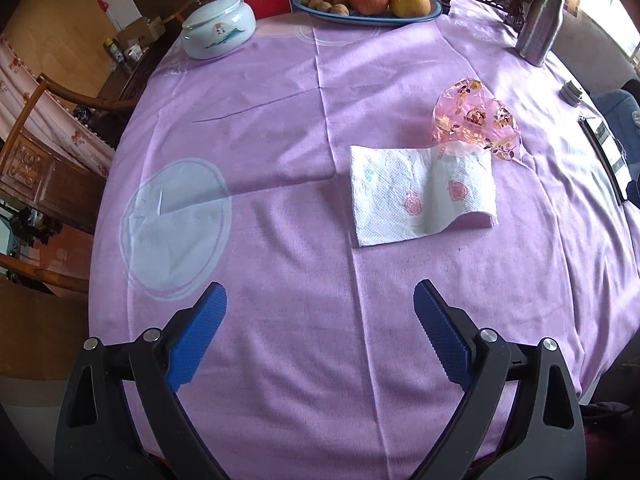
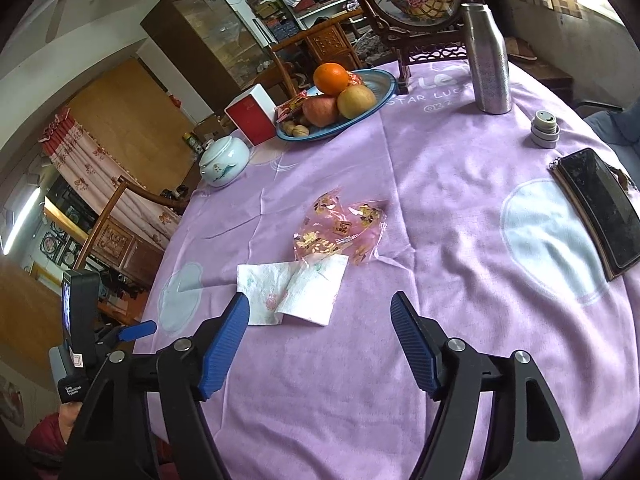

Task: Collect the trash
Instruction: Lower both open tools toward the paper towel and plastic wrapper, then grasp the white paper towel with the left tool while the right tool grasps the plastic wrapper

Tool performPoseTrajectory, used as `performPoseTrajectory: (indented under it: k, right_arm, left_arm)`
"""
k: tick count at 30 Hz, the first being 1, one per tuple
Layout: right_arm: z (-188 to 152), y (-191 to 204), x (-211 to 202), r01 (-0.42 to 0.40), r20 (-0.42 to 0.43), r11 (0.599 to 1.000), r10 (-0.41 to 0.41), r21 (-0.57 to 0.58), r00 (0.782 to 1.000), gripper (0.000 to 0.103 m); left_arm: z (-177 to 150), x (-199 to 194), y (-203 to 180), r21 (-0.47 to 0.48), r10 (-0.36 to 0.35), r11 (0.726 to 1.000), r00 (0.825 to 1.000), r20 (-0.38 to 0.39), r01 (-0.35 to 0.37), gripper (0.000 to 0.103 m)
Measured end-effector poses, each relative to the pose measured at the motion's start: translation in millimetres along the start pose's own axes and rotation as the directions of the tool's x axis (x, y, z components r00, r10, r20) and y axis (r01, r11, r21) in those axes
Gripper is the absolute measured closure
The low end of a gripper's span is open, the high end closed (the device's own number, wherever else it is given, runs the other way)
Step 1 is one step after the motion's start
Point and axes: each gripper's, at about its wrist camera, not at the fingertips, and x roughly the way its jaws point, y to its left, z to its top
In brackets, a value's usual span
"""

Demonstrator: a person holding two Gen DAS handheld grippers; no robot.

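Only in the right view: phone [image 2: 600, 208] by the table's right edge, small cap [image 2: 544, 130] beyond it, left gripper [image 2: 136, 330] at the near left edge. Left gripper [image 1: 320, 312] wide, empty; right gripper [image 2: 320, 316] wide, empty. Just past both, mid-table: napkin [image 1: 416, 196] [image 2: 296, 292], white, rose-printed, one corner curled over; touching its far edge, crumpled pink wrapper [image 1: 476, 120] [image 2: 340, 228]. Farther, fruit plate [image 2: 380, 92] and bottle [image 2: 488, 60] at the far edge.

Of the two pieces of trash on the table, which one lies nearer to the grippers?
The white paper napkin; the crumpled pink plastic wrapper lies just behind it, overlapping its far edge.
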Motion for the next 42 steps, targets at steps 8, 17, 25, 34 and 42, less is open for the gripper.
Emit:
performPoseTrajectory:
  k: [8, 17, 25, 34, 42]
  right_arm:
    - [13.6, -11.7, 19.3, 0.026, -0.011, 0.999, -0.025, 0.024, 1.0, 0.029]
    - [24.9, -23.0, 48.2, 0.08, -0.063, 0.996, -0.077, 0.043, 0.995, 0.029]
    - [31.0, -30.0, 65.7, 0.112, -0.09, 0.993, -0.108, 0.035, 0.99, 0.029]
    - [38.4, -3.0, 95.3, 0.105, -0.09, 0.987, -0.116, -0.12, 0.989, 0.029]
    - [39.7, 10.7, 134.8, 0.087, -0.115, 0.974, -0.113, -0.208, 0.987, 0.028]
  left_arm:
    - [17.2, 18.5, 0.6, -0.019, -0.064, 0.998, 0.997, -0.043, 0.063, 0.011]
    - [62.4, 63.6, -41.3, 0.005, -0.256, 0.966, 0.961, -0.109, 0.258, 0.011]
    - [74.7, 99.6, -66.2, 0.044, -0.237, 0.968, 0.96, -0.148, 0.246, 0.011]
    - [76.3, 90.8, -32.2, -0.007, -0.202, 0.979, 0.976, -0.077, 0.202, 0.091]
    - [66.9, 76.1, 26.1, -0.149, -0.177, 0.975, 0.983, -0.056, 0.167, 0.095]
